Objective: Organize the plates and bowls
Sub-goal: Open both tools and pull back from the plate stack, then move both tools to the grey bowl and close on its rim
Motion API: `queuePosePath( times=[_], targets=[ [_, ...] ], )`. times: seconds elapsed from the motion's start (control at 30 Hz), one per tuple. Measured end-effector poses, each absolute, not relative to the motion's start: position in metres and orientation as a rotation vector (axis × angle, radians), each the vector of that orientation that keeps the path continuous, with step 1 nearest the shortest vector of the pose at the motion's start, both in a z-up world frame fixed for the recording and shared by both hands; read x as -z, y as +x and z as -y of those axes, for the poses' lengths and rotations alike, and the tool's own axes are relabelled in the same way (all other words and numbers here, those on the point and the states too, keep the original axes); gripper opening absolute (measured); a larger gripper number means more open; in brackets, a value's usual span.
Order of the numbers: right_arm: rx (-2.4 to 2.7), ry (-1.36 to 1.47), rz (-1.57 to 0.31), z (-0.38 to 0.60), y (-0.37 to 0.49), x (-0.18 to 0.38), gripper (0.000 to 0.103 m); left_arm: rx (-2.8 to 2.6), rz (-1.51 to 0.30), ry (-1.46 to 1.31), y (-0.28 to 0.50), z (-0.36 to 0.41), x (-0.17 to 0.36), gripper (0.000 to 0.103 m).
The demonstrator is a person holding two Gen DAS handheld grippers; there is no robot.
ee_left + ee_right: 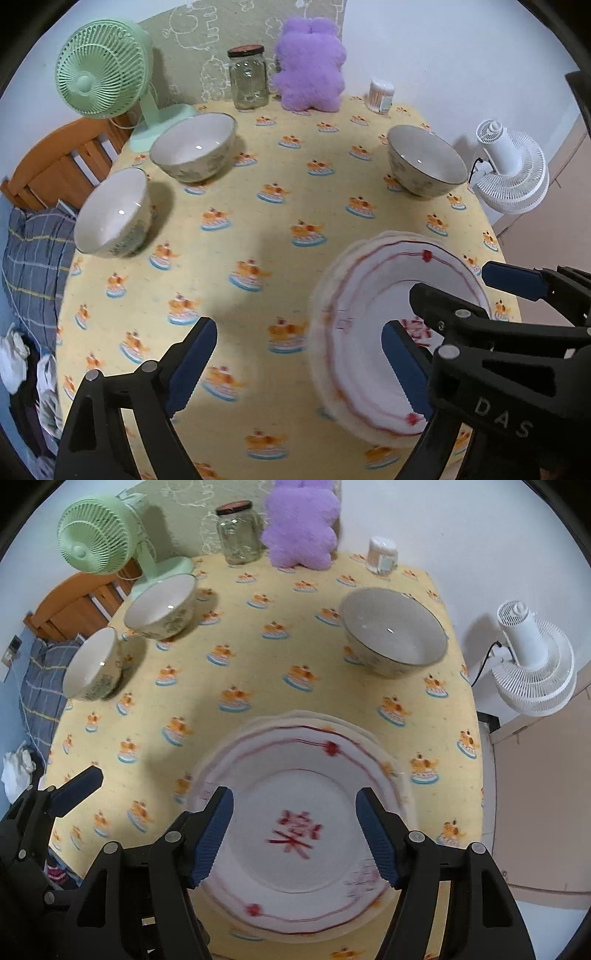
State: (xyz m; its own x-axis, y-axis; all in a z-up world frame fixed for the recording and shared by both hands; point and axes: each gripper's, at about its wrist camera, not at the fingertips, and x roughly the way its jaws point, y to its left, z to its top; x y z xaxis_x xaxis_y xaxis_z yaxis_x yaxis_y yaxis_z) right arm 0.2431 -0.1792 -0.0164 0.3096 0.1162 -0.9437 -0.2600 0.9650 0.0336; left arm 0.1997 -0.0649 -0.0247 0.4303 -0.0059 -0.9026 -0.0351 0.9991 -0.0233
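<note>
1. white plates (295, 830) with red rim lines and a red character, stacked at the near side of the tabletop (258, 657), blurred in both views.
2. right gripper (295, 834) poised over the stack, blue-padded fingers (214, 834) spread wide, grasping nothing; contact with the plate not discernible.
3. left gripper (299, 365) just left of the stack, fingers (192, 365) parted and empty, one pad overlapping the plates' (369, 332) edge in view.
4. three patterned bowls apart on the yellow cloth: small bowl (114, 218) at far left, second bowl (194, 147) behind it, third bowl (424, 162) at right.
5. along the back edge: green fan (99, 74), glass jar (247, 77), purple plush toy (310, 66), cotton swab tub (380, 94).
6. white fan (513, 166) off the tabletop at right.
</note>
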Motion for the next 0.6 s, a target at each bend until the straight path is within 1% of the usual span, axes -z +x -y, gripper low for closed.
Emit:
queuePosePath(
  times=[0.27, 0.6],
  targets=[
    [-0.214, -0.061, -1.181, 0.111, 0.231, -0.006, 0.072, -0.001, -1.086, 0.003, 0.199, -0.004, 0.003, 0.092],
    [-0.147, -0.004, -1.141, 0.033, 0.233, -0.018, 0.072, 0.016, -1.021, 0.047, 0.211, -0.083, -0.011, 0.092]
  ],
)
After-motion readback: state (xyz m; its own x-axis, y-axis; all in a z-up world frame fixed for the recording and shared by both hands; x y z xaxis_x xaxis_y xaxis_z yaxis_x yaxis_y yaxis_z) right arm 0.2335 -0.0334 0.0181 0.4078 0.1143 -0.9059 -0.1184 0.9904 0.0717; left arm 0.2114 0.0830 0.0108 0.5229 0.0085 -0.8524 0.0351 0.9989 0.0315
